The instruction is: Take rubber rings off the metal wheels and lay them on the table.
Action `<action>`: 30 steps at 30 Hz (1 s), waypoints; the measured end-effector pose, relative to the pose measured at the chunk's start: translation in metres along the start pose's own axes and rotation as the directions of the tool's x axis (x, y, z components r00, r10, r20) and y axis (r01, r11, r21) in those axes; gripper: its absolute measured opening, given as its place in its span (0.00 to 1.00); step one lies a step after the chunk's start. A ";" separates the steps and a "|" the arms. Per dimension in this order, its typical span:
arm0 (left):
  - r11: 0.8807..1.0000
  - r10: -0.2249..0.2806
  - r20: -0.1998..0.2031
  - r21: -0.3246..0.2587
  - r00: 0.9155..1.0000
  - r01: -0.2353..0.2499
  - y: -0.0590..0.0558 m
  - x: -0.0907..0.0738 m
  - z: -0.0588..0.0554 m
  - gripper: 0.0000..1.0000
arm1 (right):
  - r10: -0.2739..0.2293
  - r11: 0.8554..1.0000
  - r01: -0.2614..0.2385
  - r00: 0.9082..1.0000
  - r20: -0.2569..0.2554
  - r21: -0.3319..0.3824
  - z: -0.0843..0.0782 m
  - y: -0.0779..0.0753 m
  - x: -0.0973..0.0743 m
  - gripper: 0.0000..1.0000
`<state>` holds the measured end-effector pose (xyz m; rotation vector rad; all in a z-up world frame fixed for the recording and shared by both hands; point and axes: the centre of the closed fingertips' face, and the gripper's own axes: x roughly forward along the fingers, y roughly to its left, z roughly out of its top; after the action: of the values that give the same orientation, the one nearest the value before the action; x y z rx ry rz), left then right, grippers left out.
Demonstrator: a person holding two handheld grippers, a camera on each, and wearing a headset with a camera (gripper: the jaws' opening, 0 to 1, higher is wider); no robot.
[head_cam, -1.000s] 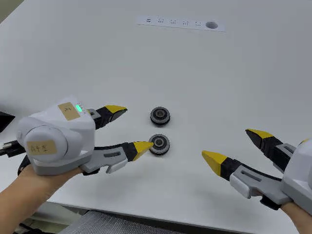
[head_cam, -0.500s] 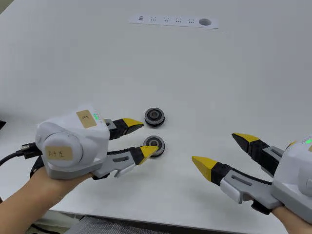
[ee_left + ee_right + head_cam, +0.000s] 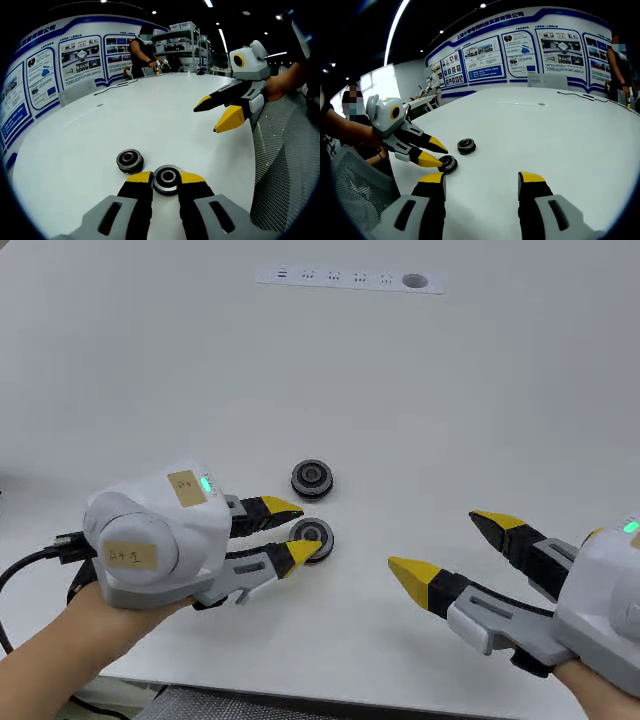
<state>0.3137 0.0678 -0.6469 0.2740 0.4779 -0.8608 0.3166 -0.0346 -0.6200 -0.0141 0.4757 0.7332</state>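
Progress: nil so far, by my read; both wheels sit flat on the bench (image 3: 420, 400) with dark rubber rings still on; two rings left to pull and lay down.

Near wheel (image 3: 314, 538) is just ahead of the left claw (image 3: 303, 528); far wheel (image 3: 313, 478) is close at its 12 o'clock, apart from it, untouched.

Left claw is narrow; the left gripper view has the yellow tips bracketing the near wheel at 9 and 3; can't tell whether they bite yet or only flank it.

Right claw (image 3: 441, 541) is wide, holding nothing, hovering at 3 o'clock of the near wheel, well apart; it points back towards the wheels.

Power strip (image 3: 348, 279) is at 12 o'clock on the far side of the bench; not relevant.

Likely step in hand: pinning the near wheel with the left claw so the right claw can peel the ring.
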 end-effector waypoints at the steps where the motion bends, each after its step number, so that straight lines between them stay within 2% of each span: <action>1: 1.000 -0.002 0.000 -0.003 1.000 0.002 0.000 0.000 0.000 0.20 | 0.000 1.000 0.000 1.000 0.000 0.001 0.000 0.000 0.000 0.59; 13: 1.000 -0.024 0.000 -0.003 1.000 0.024 -0.004 0.001 0.000 0.14 | -0.011 1.000 0.011 1.000 -0.004 0.014 -0.003 -0.002 -0.002 0.58; 27: 0.999 -0.038 0.003 -0.029 0.999 0.038 -0.004 0.001 0.002 0.16 | -0.004 1.000 0.004 1.000 0.001 0.022 -0.002 -0.002 -0.001 0.58; 30: 0.999 -0.036 -0.013 -0.023 0.999 0.035 -0.005 0.001 -0.001 0.16 | -0.006 1.000 0.006 1.000 -0.001 0.023 -0.003 -0.003 -0.001 0.58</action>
<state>0.3106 0.0644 -0.6484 0.2508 0.5063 -0.8879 0.3167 -0.0376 -0.6224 0.0055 0.4848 0.7214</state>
